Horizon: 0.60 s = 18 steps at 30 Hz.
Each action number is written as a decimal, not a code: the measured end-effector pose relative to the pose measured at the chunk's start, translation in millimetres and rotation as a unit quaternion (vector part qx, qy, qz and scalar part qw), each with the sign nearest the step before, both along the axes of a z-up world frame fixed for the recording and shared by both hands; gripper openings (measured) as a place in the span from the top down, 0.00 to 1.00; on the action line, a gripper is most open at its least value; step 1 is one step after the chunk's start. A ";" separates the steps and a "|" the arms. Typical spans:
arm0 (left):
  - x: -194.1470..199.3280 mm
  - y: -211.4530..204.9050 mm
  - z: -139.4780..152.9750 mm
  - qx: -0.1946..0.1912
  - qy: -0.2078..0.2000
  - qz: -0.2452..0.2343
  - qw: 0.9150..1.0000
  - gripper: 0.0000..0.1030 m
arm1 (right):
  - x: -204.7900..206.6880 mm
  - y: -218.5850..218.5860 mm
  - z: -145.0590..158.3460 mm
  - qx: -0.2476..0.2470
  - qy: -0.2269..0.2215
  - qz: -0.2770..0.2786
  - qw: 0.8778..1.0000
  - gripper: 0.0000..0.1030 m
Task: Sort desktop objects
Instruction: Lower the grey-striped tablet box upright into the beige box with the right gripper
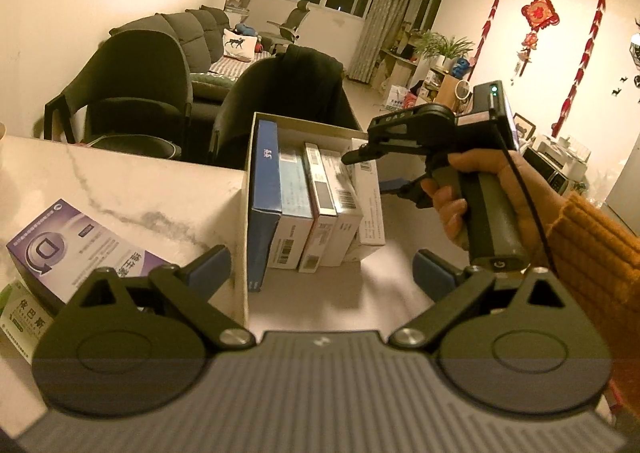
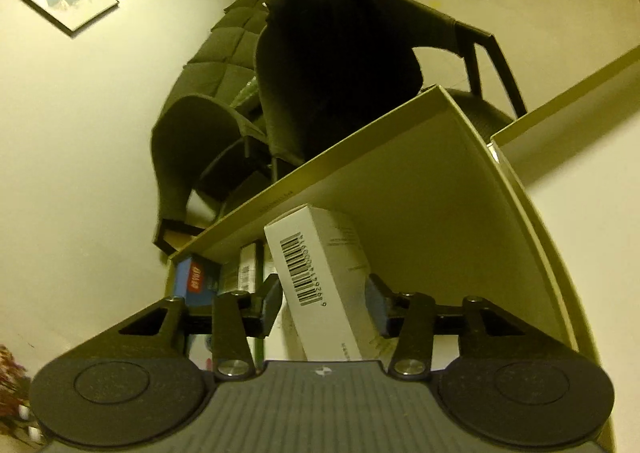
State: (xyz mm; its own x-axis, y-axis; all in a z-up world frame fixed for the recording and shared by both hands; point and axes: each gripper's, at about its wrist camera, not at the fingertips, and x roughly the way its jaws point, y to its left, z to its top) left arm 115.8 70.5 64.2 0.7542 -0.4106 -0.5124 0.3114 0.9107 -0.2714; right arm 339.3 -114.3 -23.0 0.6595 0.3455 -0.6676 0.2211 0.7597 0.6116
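Right in the middle of the left wrist view sits the open white cardboard storage box (image 1: 245, 237) on the pale marble-patterned tabletop (image 1: 132, 189), and it is filling up. A tall dark blue carton (image 1: 263, 189) stands against its left wall, with a row of white medicine cartons (image 1: 316, 209) packed upright beside it.

At the right of that view, a hand (image 1: 480, 189) in an orange ribbed sleeve (image 1: 592, 253) grips the handle of the right gripper (image 1: 382, 169), whose black fingers reach in over the right end of the row.

From the right wrist view, a white barcoded carton (image 2: 320, 277) stands tilted between the blue pads (image 2: 272, 301), low in centre frame and inside the box. The jaws are partly spread. The left pad sits right at the carton's edge, the right pad looks just clear of it, and I cannot tell for sure whether either still presses.

The left gripper (image 1: 322, 269) hangs at the bottom of its own view with the jaws spread wide and nothing between them, straddling the box's near left wall.

Lower left, out on the tabletop, a purple and white medicine carton (image 1: 76, 249) lies flat, and a green and white carton (image 1: 24, 317) touches it at the frame edge. Dark upholstered chairs (image 1: 132, 81) stand behind the table.
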 end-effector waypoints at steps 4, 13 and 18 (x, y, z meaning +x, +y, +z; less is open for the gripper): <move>-0.9 2.3 -0.1 0.000 0.000 0.003 1.000 0.04 | -2.2 -2.0 3.9 0.008 -0.011 0.004 1.000 0.50; -2.9 7.8 -0.4 -0.001 0.000 0.010 1.000 0.04 | -6.2 -8.1 13.0 0.005 -0.016 -0.005 1.000 0.51; -4.0 15.6 -0.3 -0.001 0.000 0.023 1.000 0.04 | -11.4 -9.4 16.7 0.011 -0.016 -0.001 1.000 0.54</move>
